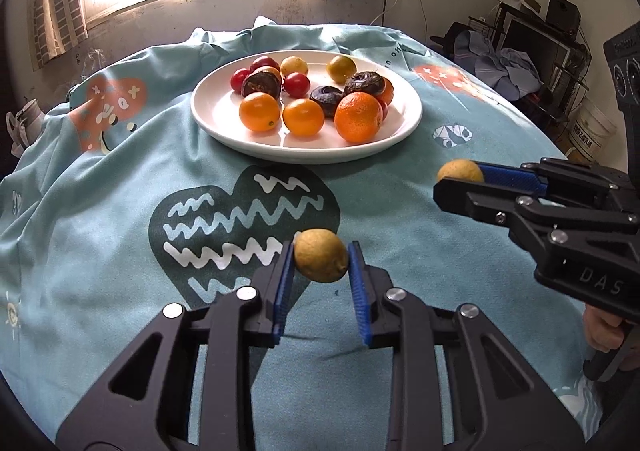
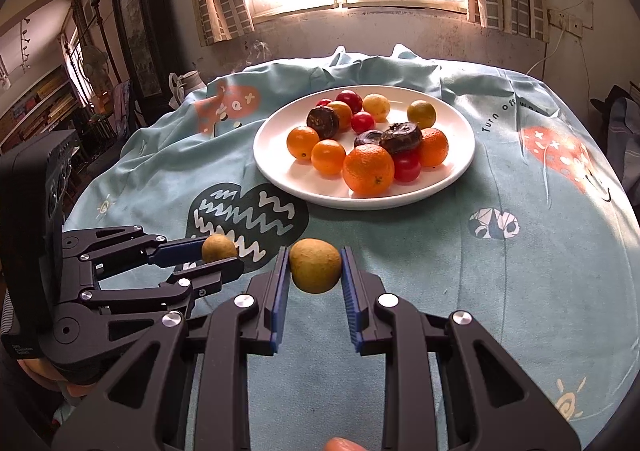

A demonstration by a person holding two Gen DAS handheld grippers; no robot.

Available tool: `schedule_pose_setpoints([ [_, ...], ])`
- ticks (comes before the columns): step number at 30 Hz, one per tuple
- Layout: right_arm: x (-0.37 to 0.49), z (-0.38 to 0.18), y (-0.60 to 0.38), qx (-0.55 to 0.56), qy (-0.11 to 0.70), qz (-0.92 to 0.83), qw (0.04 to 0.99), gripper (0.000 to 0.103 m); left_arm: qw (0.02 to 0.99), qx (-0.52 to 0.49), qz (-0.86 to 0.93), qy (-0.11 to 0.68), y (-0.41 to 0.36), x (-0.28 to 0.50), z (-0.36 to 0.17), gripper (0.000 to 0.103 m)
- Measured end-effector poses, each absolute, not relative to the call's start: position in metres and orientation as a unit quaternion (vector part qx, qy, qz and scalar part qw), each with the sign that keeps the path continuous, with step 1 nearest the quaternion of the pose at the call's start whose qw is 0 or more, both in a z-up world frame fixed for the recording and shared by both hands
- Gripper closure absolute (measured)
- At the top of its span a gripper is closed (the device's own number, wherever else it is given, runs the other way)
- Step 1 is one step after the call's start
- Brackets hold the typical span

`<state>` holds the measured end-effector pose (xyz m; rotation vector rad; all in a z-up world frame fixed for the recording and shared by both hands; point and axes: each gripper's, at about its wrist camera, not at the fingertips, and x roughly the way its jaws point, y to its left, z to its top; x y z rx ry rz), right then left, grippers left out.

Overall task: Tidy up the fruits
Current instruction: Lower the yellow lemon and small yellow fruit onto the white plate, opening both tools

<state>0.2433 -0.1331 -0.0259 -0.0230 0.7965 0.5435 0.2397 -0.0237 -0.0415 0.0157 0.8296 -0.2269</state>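
Note:
My left gripper (image 1: 320, 263) is shut on a small yellow-green lemon (image 1: 321, 256), held just above the cloth; the same gripper (image 2: 224, 253) shows at the left of the right wrist view with its lemon (image 2: 219, 248). My right gripper (image 2: 315, 267) is shut on a second yellow-green lemon (image 2: 315, 265); it appears at the right of the left wrist view (image 1: 452, 181) with that lemon (image 1: 460, 171). Beyond both stands a white plate (image 1: 208, 111) (image 2: 460, 167) with several oranges, red cherry tomatoes, dark brown fruits and small yellow fruits.
A light blue patterned cloth (image 1: 100, 211) covers the round table, bunched into folds at the far edge under the window. A hand (image 1: 600, 331) holds the right gripper's handle. Shelves and clutter stand off the table to the right and left.

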Motion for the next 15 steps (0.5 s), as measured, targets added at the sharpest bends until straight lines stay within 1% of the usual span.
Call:
schedule_pose_setpoints([
  [4,0.233,-0.014,-0.131,0.001,0.362,0.283,0.888,0.077,0.916,0.003,-0.115,0.385,-0.02,0.236,-0.021,0.076],
  [8,0.242,0.008,-0.133,0.012,0.328,0.276,0.903,0.077,0.92,0.006,-0.117,0.375,-0.013,0.256,0.004,0.076],
  [12,0.277,0.02,-0.138,0.016,0.31,0.241,0.92,0.077,0.926,0.002,-0.108,0.362,-0.007,0.294,0.025,0.076],
  [15,0.312,0.017,-0.139,0.012,0.318,0.22,0.922,0.077,0.926,0.002,-0.098,0.365,-0.008,0.331,0.028,0.076],
])
